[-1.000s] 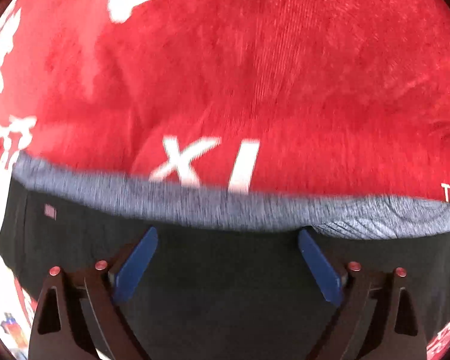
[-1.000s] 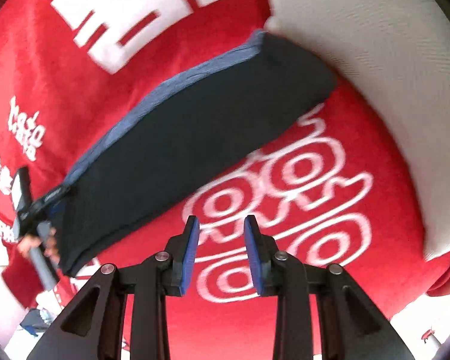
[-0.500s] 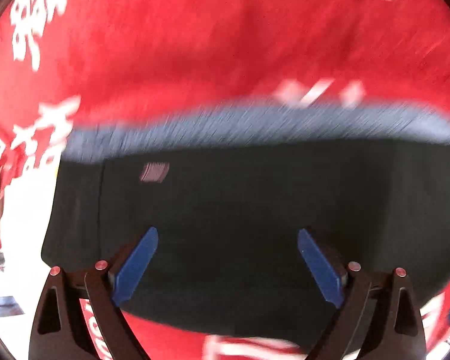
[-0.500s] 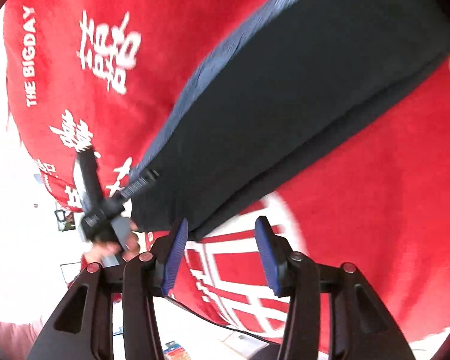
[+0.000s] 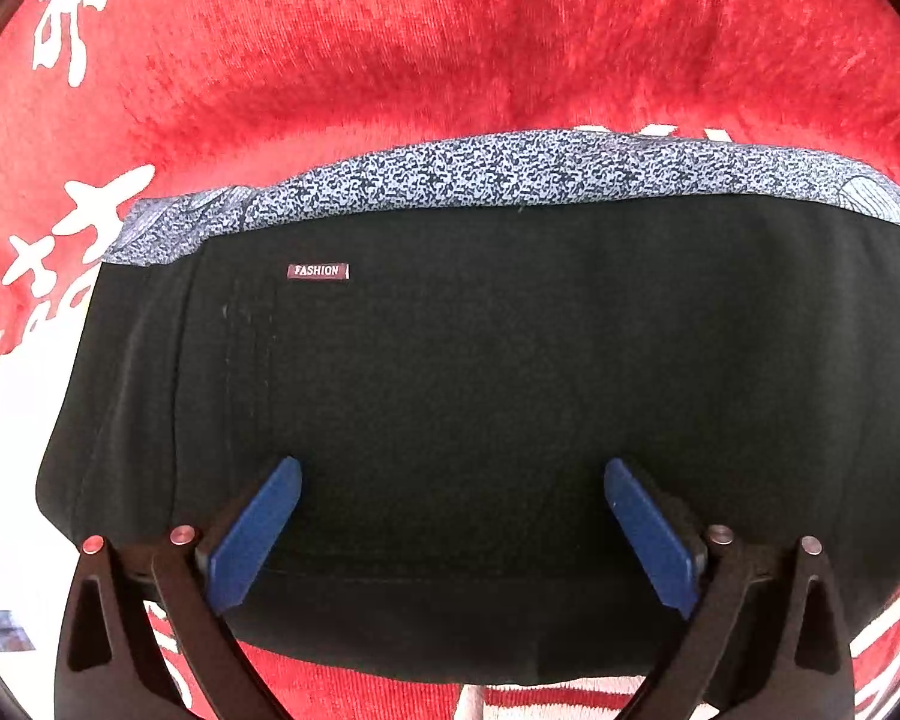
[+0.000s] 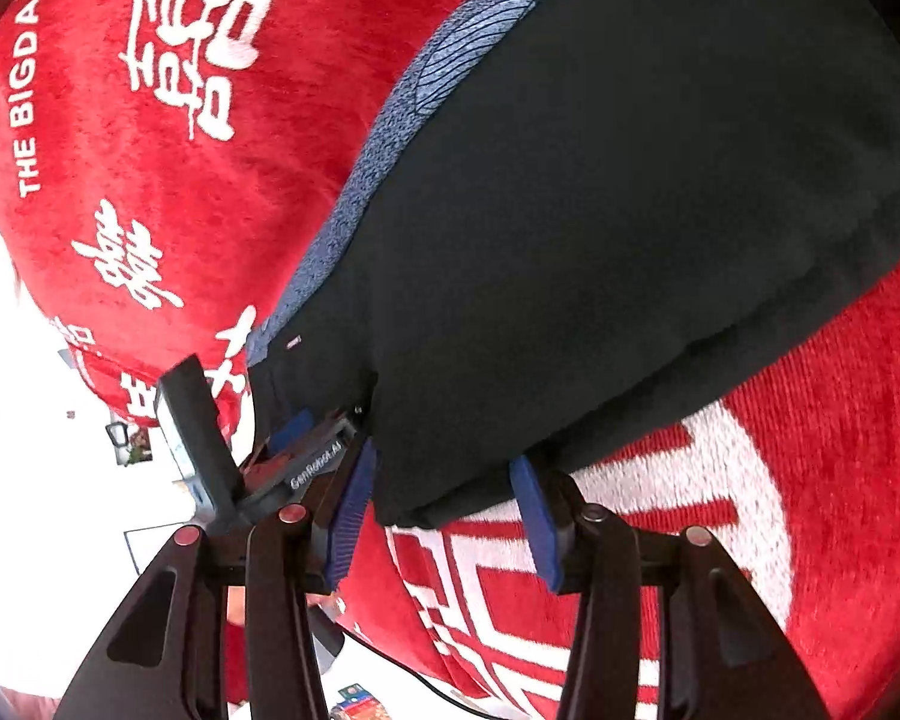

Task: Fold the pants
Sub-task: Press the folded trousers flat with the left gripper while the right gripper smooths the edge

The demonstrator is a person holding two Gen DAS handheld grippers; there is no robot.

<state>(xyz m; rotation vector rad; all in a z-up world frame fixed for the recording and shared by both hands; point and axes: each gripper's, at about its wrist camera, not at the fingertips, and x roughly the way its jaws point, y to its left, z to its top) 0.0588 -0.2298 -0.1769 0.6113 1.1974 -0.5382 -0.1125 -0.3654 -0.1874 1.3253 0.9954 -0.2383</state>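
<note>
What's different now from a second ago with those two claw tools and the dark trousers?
Both came in over the folded black fabric pants. The right gripper, over bare red blanket before, now straddles the pants' near corner; its fingers have just been closing, not yet pinching. The left gripper stayed wide open. The pants stayed put.

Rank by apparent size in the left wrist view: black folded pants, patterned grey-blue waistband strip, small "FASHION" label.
1. Black folded pants, filling most of the frame.
2. Patterned grey-blue waistband strip, a long thin band along their top edge.
3. Small "FASHION" label, tiny.
Fisheye closeness exaggerates the pants.
</note>
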